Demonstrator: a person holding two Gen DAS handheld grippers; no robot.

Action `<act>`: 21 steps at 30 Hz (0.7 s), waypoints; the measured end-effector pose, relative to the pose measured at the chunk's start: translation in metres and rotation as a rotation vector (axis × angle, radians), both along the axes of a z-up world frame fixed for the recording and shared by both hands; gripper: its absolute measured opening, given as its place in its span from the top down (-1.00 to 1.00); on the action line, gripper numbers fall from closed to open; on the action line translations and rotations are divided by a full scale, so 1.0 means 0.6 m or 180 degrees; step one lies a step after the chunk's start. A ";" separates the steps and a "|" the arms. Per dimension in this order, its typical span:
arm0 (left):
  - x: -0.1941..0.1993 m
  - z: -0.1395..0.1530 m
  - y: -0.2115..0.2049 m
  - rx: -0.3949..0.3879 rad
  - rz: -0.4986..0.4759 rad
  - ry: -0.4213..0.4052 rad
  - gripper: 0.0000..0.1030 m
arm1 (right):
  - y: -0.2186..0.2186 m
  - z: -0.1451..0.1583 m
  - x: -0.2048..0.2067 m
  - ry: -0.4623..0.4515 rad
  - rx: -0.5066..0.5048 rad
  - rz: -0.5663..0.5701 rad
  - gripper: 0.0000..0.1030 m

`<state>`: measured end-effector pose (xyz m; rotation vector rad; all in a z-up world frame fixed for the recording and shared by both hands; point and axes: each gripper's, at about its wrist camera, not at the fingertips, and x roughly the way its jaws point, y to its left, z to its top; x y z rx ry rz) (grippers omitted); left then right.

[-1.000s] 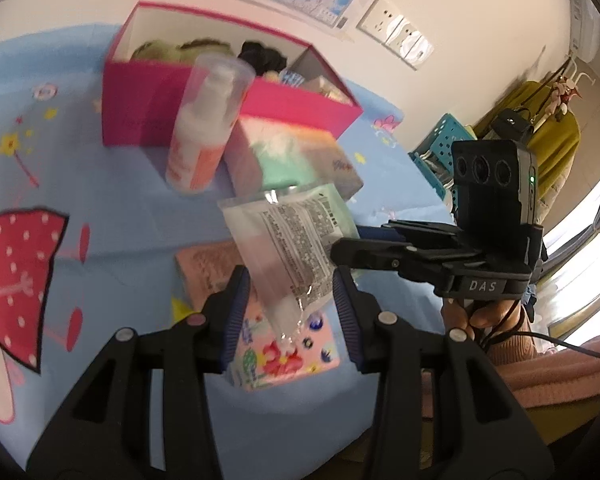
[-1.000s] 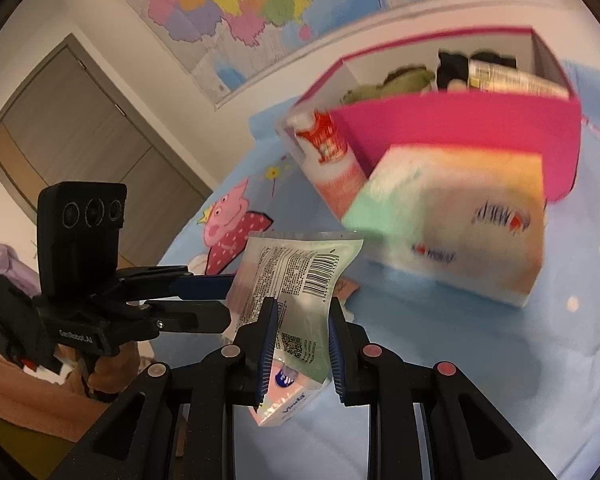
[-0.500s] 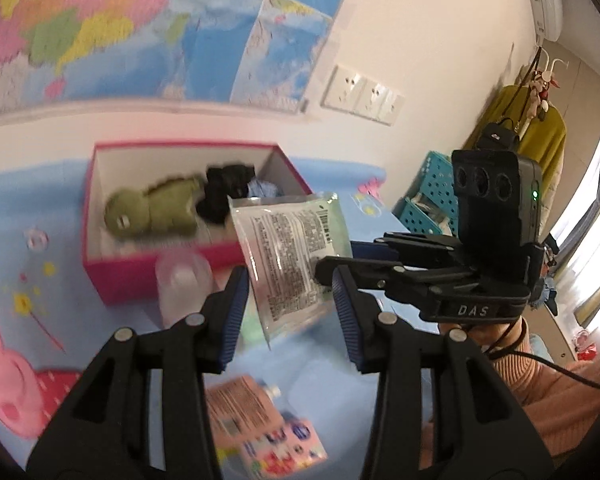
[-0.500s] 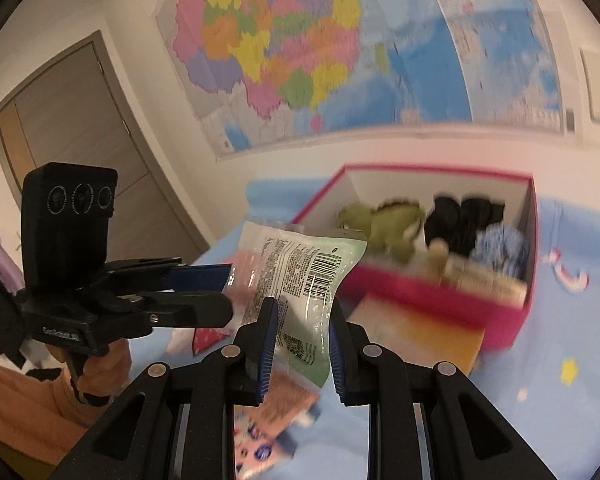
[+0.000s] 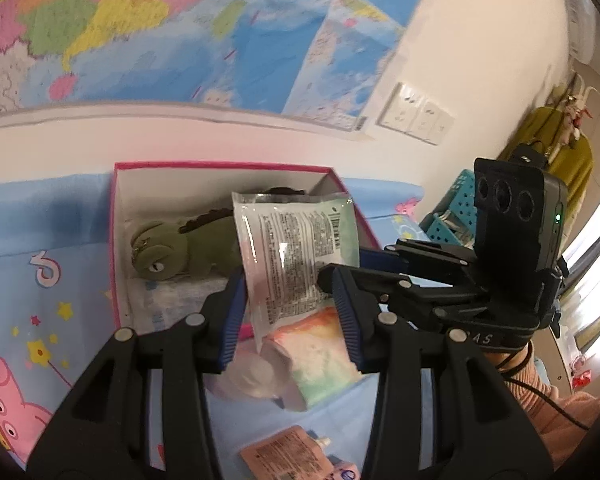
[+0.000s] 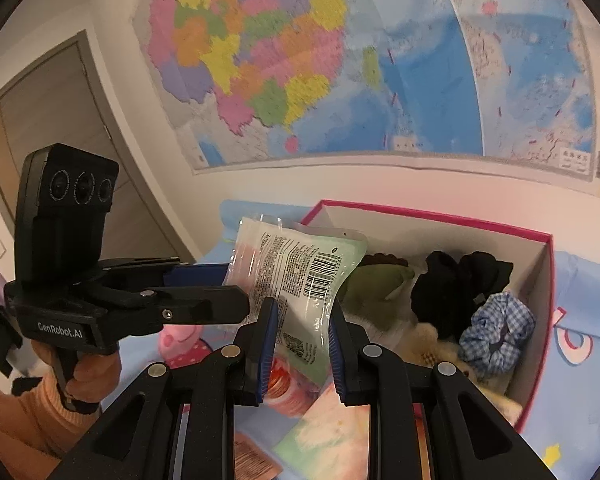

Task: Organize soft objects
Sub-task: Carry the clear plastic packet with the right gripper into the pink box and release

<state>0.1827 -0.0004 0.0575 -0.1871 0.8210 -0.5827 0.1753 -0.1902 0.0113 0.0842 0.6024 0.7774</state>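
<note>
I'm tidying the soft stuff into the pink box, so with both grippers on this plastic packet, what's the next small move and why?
Probably carry the packet a little further forward over the pink box, then lower it. Both the left gripper and right gripper hold it in the air near the box's front edge, above the green plush, so it isn't yet inside.

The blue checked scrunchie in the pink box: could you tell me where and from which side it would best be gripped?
Grip the blue checked scrunchie across its puffy upper fold, coming from above. It sits close to the pink box's wall with the black scrunchie beside it, so only the top looks free.
</note>
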 end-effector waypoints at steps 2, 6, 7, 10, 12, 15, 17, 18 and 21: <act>0.018 -0.012 0.003 0.0008 0.0036 0.0080 0.12 | 0.006 -0.009 0.019 0.0069 -0.0022 -0.0010 0.54; 0.051 -0.040 0.010 0.0029 0.0099 0.0256 0.12 | 0.014 -0.030 0.050 0.0209 -0.0067 -0.0043 0.54; 0.056 -0.045 0.011 0.0032 0.0110 0.0291 0.12 | 0.017 -0.034 0.057 0.0235 -0.0092 -0.0064 0.53; 0.075 -0.065 0.011 0.0056 0.0149 0.0419 0.12 | 0.023 -0.048 0.076 0.0337 -0.0136 -0.0097 0.49; 0.081 -0.075 0.013 0.0061 0.0181 0.0484 0.12 | 0.028 -0.055 0.086 0.0377 -0.0189 -0.0128 0.43; 0.091 -0.085 0.013 0.0084 0.0235 0.0557 0.12 | 0.031 -0.069 0.101 0.0478 -0.0281 -0.0240 0.31; 0.092 -0.088 0.016 0.0087 0.0255 0.0567 0.12 | 0.033 -0.076 0.107 0.0508 -0.0386 -0.0323 0.15; 0.091 -0.087 0.018 0.0116 0.0296 0.0554 0.12 | 0.034 -0.075 0.106 0.0480 -0.0475 -0.0378 0.12; 0.088 -0.083 0.023 0.0130 0.0351 0.0522 0.12 | 0.034 -0.065 0.092 0.0359 -0.0512 -0.0385 -0.04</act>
